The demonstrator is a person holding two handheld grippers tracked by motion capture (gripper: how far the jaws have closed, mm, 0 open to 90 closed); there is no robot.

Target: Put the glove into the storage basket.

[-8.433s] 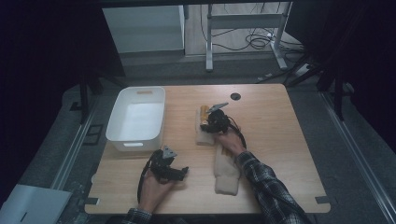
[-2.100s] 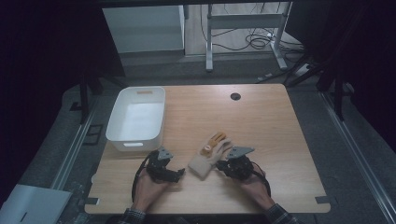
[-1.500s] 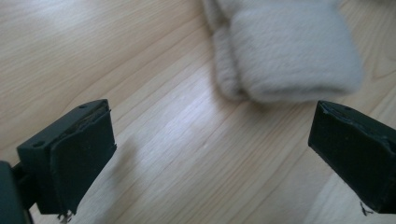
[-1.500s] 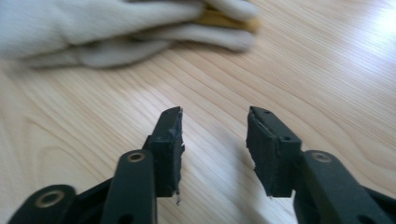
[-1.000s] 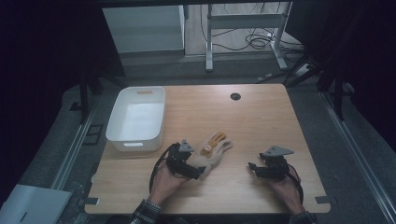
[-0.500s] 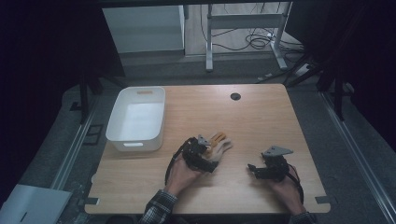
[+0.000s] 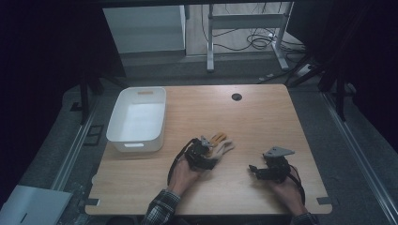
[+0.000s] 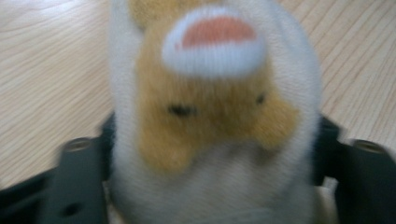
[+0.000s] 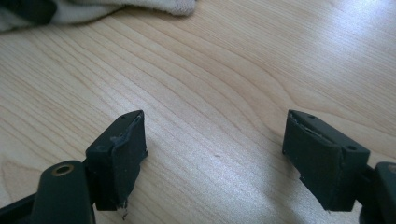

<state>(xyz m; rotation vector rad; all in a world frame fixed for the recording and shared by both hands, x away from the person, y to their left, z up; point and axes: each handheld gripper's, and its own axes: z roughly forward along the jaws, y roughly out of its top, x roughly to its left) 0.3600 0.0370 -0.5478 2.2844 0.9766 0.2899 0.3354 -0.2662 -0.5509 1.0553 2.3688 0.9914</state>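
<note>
Right gripper (image 7: 256,169) rests near the table's (image 7: 263,117) front edge, jaws spread, nothing between them. Left gripper (image 7: 211,157), mid-table, has just been closing its jaws on the sock (image 8: 212,121), which sits between them; cream fabric bulges past both pads, so grasp looks made. Sock's toe end lies on the wood just beyond. Advice: keep the pinch firm, lift straight up before carrying. Farther left, white bin (image 7: 115,131) stands upright, apparently empty.

No readable text, label, brand or number anywhere.
</note>
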